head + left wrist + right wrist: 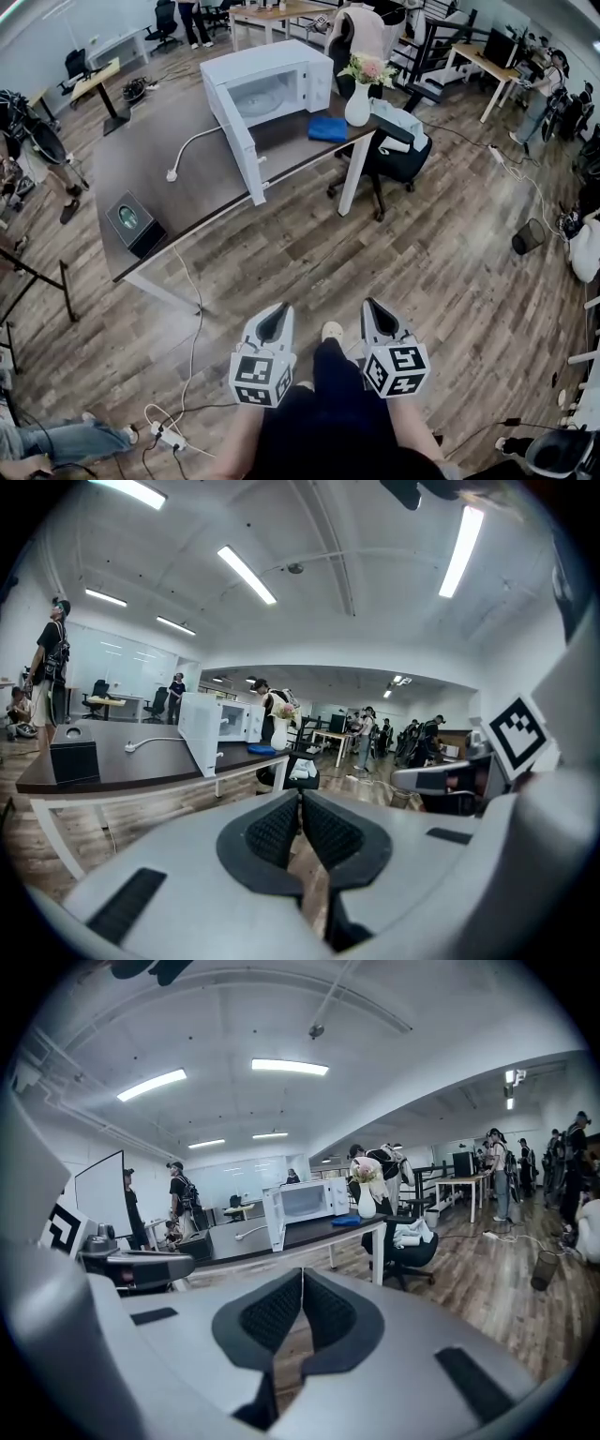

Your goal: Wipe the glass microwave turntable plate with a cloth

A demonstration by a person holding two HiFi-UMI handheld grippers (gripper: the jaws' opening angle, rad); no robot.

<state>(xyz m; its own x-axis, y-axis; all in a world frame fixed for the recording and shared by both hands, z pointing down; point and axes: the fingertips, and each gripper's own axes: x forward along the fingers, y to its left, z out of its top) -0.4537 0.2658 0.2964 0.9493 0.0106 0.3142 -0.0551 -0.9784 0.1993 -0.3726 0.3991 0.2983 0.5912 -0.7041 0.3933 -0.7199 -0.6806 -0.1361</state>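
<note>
Left gripper (275,321) and right gripper (377,319), jaws pressed together, empty, side by side above wooden floor (441,244). Round clear glass turntable plate (259,100) sits well ahead of both, inside white microwave (281,75) with door swung open. Folded blue cloth (327,128) lies ahead, just right of microwave. Plate likely stiff, slippery, breakable: grip rim. Cloth soft, light: pinch edge

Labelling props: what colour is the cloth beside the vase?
Blue. The cloth shows best in the head view.
</note>
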